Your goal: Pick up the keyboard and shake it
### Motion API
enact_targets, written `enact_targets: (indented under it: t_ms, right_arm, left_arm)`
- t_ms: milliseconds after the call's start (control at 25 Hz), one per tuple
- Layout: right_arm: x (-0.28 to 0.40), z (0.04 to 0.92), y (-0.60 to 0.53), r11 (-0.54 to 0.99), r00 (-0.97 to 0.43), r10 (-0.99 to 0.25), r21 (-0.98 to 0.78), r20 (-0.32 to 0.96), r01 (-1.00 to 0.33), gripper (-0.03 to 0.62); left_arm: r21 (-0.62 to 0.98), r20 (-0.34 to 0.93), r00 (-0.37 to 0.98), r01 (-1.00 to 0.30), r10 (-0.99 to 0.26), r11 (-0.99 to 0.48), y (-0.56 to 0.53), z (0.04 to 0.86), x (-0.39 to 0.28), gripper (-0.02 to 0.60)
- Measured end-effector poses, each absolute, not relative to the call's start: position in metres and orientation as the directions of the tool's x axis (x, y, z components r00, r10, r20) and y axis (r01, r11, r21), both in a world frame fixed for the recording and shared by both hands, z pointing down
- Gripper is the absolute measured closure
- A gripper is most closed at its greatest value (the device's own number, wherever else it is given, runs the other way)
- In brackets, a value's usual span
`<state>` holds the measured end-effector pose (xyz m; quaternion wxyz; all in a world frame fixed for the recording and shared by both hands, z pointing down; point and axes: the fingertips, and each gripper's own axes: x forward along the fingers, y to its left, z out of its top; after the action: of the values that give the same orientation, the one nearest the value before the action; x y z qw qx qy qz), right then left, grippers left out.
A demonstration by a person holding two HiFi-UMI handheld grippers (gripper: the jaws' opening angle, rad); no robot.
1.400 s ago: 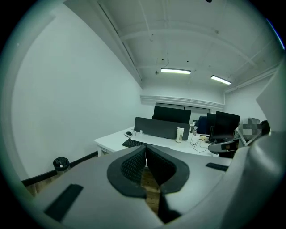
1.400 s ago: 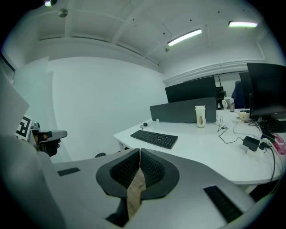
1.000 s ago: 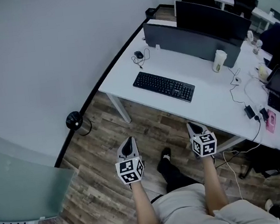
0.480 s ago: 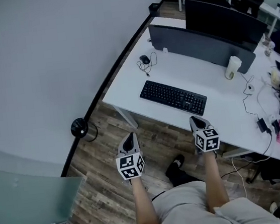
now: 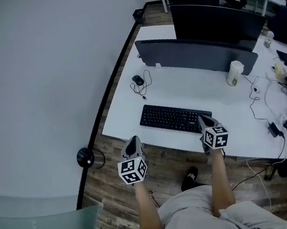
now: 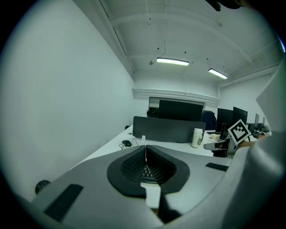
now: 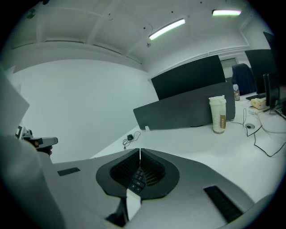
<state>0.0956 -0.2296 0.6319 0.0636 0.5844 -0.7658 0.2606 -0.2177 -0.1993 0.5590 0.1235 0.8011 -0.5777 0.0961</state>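
Status: nothing done yet. Keyboard [image 5: 175,119] lies flat on the desk [image 5: 225,143], not held.

Left gripper [image 5: 131,141]: jaws pressed together, empty. It hangs off the desk's near edge, with the keyboard ahead and to its right, clear gap between them. In the left gripper view the keys [image 6: 146,172] show low, past the closed tips.

Right gripper [image 5: 201,118]: jaws also pressed together, empty. Tips sit at the keyboard's near right corner; can't tell if they touch. Keys [image 7: 135,180] show just beyond the tips in its own view.

Left to do, my read: open both jaws, take one end each, clamp, lift, shake. Left gripper has the longer reach.
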Motion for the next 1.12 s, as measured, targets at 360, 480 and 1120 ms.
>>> enact_targets:
  t_ms: [360,480,1120]
  right_arm:
    - [0.137,0.655,-0.241,0.083,-0.233,-0.869,-0.337,0.437,-0.938,0.553]
    - [0.154,0.663,-0.232,0.051,-0.221,-0.862,-0.355,0.456,-0.933,0.553]
    - [0.198,0.711,-0.231,-0.123,-0.135,-0.829,-0.414,0.542,-0.902,0.554]
  left_arm:
    - [0.161,0.320,0.352,-0.935,-0.879,-0.316,-0.258,0.591,-0.211,0.565]
    - [0.201,0.339,0.324,-0.942,-0.883,-0.268,-0.278,0.609,-0.209,0.565]
    - [0.269,0.465,0.578,-0.814,-0.671,-0.515,-0.406,0.667,-0.196,0.566]
